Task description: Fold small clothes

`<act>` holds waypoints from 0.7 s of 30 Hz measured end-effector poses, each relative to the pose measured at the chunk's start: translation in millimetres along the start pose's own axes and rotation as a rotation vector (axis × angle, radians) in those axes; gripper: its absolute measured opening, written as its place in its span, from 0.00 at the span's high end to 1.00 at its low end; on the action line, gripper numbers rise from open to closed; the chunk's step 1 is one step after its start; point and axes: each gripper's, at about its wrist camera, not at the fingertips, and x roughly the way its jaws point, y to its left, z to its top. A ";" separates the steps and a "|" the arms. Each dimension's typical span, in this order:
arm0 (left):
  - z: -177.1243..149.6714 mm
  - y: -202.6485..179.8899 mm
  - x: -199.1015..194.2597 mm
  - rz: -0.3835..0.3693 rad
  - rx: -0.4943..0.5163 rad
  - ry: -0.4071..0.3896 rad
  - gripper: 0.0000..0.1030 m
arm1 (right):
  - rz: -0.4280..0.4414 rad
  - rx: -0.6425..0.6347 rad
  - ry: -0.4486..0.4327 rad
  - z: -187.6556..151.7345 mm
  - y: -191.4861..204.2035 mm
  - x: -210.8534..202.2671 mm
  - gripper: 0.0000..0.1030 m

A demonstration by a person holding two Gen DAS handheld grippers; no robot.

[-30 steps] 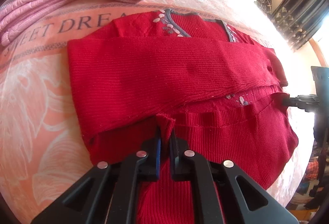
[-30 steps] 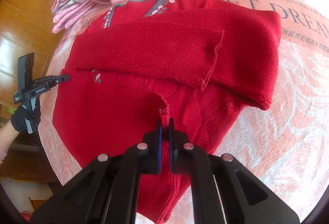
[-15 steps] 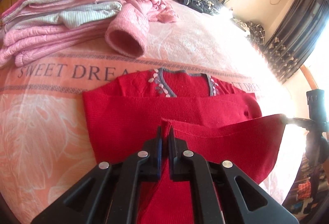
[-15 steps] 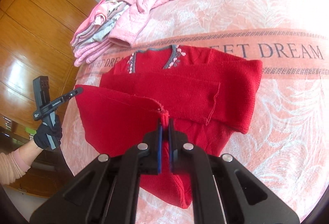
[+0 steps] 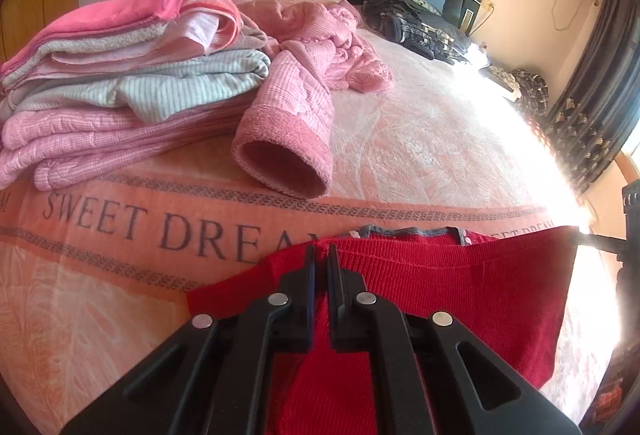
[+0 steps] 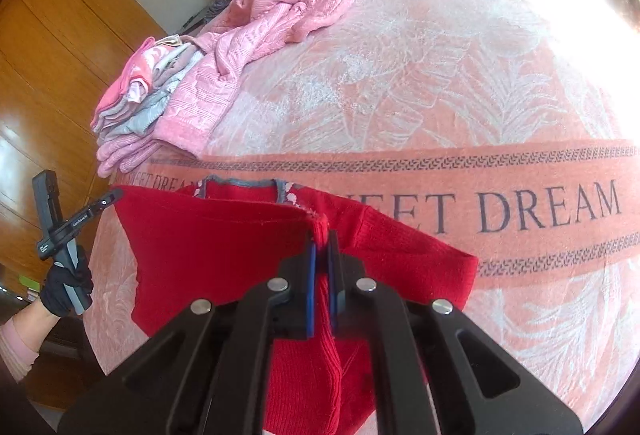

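Hem of red sweater (image 5: 460, 287) now lifted further, up to the grey neckline. Left gripper (image 5: 321, 255) and right gripper (image 6: 322, 239) each pinch a hem corner, fabric taut between. Bare pink blanket (image 6: 440, 75) beyond; folded stack (image 5: 112, 75) well left.

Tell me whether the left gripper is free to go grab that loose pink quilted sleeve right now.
Probably not: the left gripper is shut on the red sweater's hem. The pink sleeve lies unobstructed ahead, but the hem must be released first.
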 end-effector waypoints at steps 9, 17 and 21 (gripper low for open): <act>-17.5 13.5 70.5 0.116 -0.007 0.138 0.96 | -0.166 -0.011 0.151 3.0 -20.1 95.5 0.96; -24.0 23.3 30.2 0.169 -0.069 0.078 0.76 | -0.099 0.073 0.073 -9.4 -25.5 53.5 0.63; -39.2 -2.7 -13.4 0.160 0.007 0.036 0.60 | -0.054 0.063 0.105 -46.5 -16.2 21.7 0.59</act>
